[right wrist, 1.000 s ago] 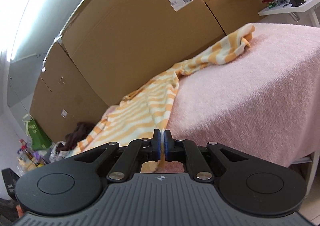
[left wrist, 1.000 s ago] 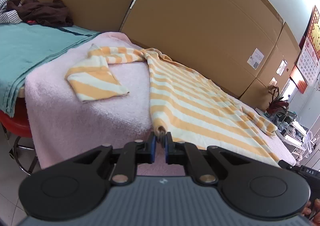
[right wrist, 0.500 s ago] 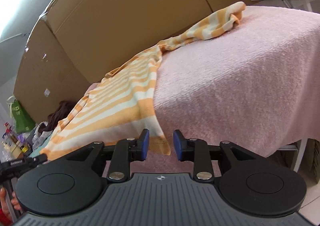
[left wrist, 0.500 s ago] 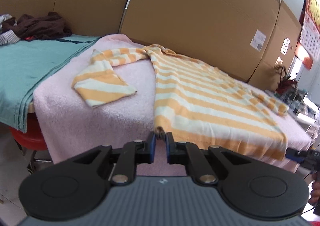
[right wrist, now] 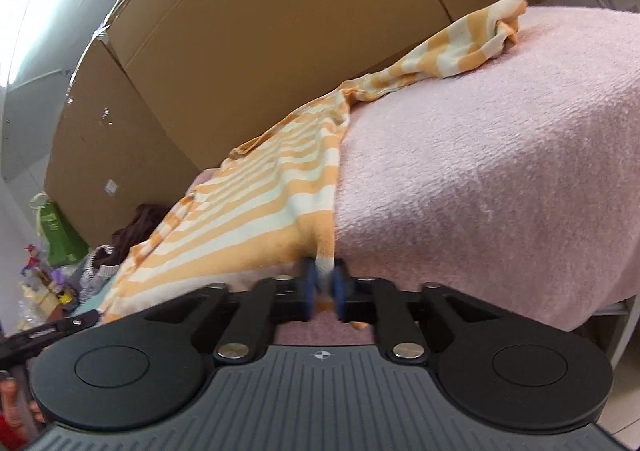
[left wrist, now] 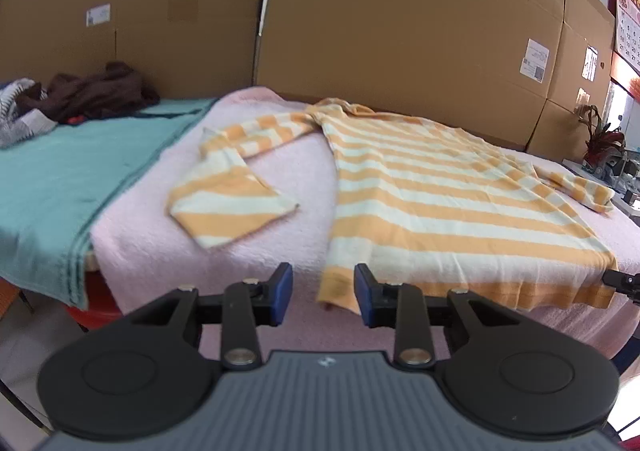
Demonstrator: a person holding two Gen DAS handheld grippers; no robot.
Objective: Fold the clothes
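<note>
An orange-and-cream striped shirt (left wrist: 440,203) lies spread flat on a pink towel (left wrist: 280,179) that covers the table. Its left sleeve (left wrist: 228,203) is bent back on itself. The right sleeve (right wrist: 460,51) lies bunched near the far end. My left gripper (left wrist: 322,293) is open, its blue pads on either side of the shirt's near hem corner without pinching it. In the right wrist view the shirt (right wrist: 260,211) drapes over the towel (right wrist: 480,171) edge, and my right gripper (right wrist: 323,291) is shut on the other hem corner, blurred by motion.
Tall cardboard boxes (left wrist: 400,31) wall off the far side. A teal cloth (left wrist: 60,171) with a pile of brown clothes (left wrist: 96,95) lies to the left. A plant (left wrist: 604,135) and a cluttered white table stand at the right end. A green bag (right wrist: 60,235) sits by the wall.
My left gripper has let go of the hem corner and opened wide. My right gripper, open half a second ago, has closed on its hem corner again. The shirt now lies flatter.
</note>
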